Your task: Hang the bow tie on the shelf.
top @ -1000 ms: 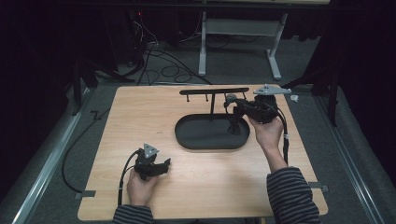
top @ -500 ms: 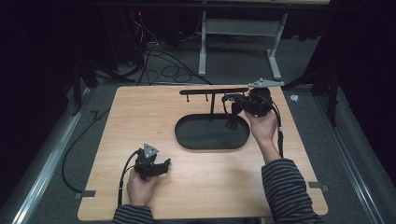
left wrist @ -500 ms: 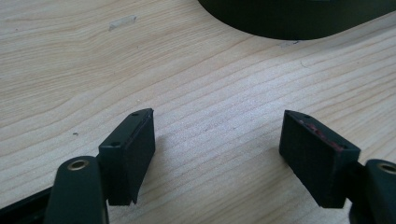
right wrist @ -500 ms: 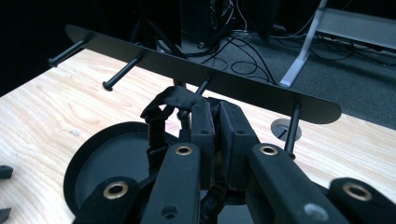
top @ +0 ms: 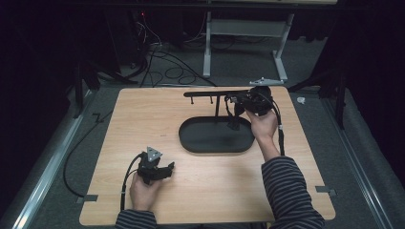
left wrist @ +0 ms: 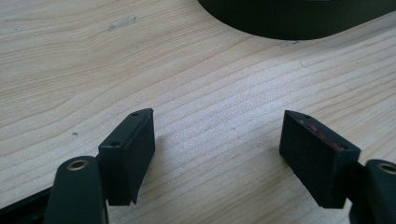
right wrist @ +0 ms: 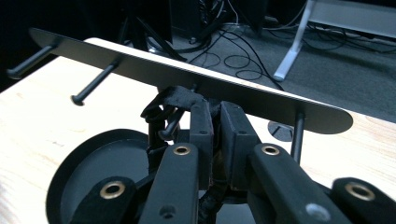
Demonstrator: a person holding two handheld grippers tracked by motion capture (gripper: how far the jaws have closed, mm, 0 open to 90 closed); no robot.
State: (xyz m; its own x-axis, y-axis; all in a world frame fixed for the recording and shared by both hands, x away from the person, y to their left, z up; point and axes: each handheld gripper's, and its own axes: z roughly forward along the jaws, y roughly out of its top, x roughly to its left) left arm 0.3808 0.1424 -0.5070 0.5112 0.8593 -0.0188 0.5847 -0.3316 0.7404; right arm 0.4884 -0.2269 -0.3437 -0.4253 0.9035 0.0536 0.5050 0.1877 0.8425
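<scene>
Black braided cord loop [right wrist: 170, 105]: right gripper [right wrist: 215, 122] clamped on it beside a peg of the black metal hook rack [right wrist: 196, 77], forearm stretched forward. Left gripper [left wrist: 217, 140] wide apart, holding nothing, low over the light wooden table [left wrist: 210, 84].

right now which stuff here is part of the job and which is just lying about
In the job:
- right gripper, shut on a black strap
- black rack with pegs, where the strap loops over a peg
- oval black tray under the rack

Lying about:
- left gripper, open over bare table
- floor cables
- white table leg behind
</scene>
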